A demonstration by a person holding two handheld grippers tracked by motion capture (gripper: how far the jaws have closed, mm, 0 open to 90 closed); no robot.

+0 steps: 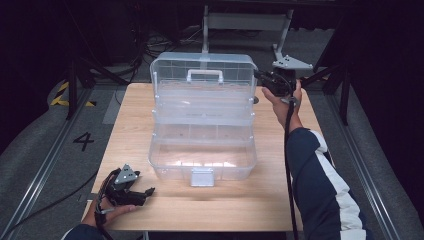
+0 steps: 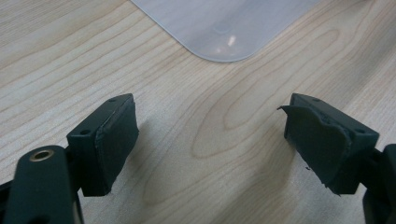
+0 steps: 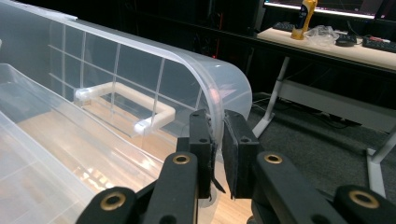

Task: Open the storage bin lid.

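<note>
The clear box [image 1: 202, 150] sits mid-table, its lid [image 1: 202, 75] upright at twelve o'clock; the right gripper [image 3: 217, 156] pinches the lid's edge, seemingly mid-swing, so the next move calls for guiding it; the left gripper [image 2: 210, 140] rests spread at seven o'clock, its view adding the box's corner.

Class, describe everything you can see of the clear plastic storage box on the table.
The clear plastic storage box stands open on the wooden table. It looks translucent, with rounded corners. Its lid stands upright at the far side, ribbed in a grid, with a white handle. A tray tier sits above the deep base, which has a front latch. The right gripper pinches the lid's rim; the left gripper rests apart, open.
</note>
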